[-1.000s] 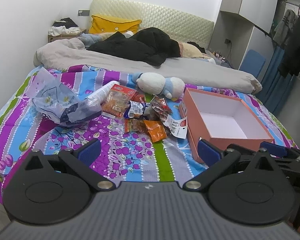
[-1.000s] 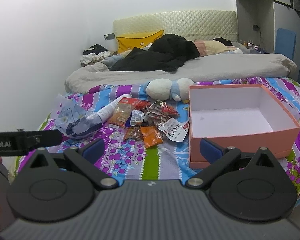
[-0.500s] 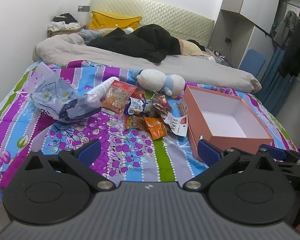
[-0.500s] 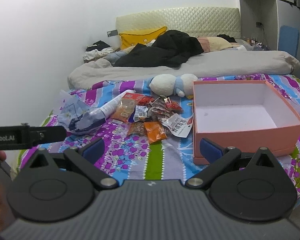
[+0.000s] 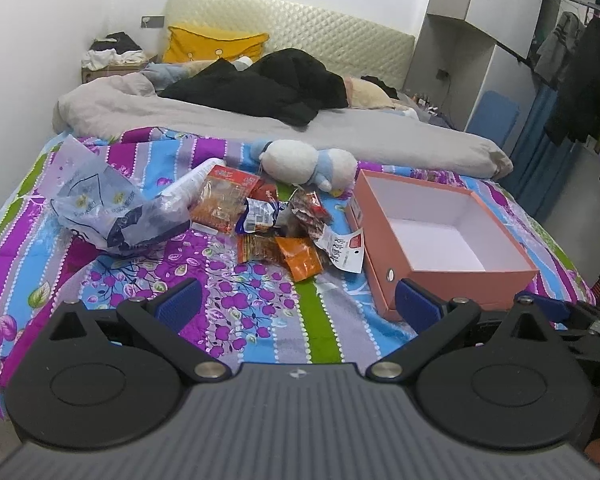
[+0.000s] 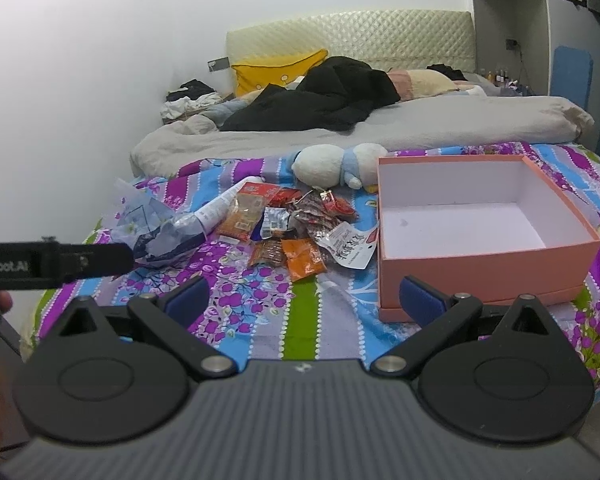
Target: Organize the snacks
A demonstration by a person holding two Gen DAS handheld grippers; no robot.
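Left gripper point(image 5: 298, 304): fingers spread wide, nothing between the blue pads point(image 5: 180, 304), held above the near edge of the bedspread point(image 5: 260, 320). Right gripper point(image 6: 304, 300): likewise spread wide and empty, poised over the same striped floral cover, right pad level with the near corner of the box.

Just beyond the grippers, bare cover in purple, blue and green bands. Further in, snack pile point(image 5: 276, 220) lying loose on the bedspread, left of the box and touching its left wall at one point. Composition of pile: orange packet point(image 5: 302, 258) nearest, a dark red-brown packet point(image 5: 256, 248) just beside it on the left, a white printed packet point(image 5: 340, 248) leaning against the box wall, a blue-and-white packet point(image 5: 260, 214) and small red packets point(image 5: 308, 210) behind, a larger clear pack with orange contents point(image 5: 220, 200) at the rear left. White tube point(image 5: 188, 188) lying beside that pack, partly under a crumpled plastic bag point(image 5: 104, 208) at far left.

Open pink box point(image 5: 384, 256): upright on the bedspread, right of the pile, white interior, nothing visible inside.

Behind pile and box, plush toy point(image 5: 308, 164) on its side, close to the box's far left corner. Beyond that, grey duvet point(image 5: 380, 140) across the bed, black garment point(image 5: 268, 92) heaped on it, yellow pillow point(image 5: 212, 44) against the quilted headboard point(image 5: 320, 36).
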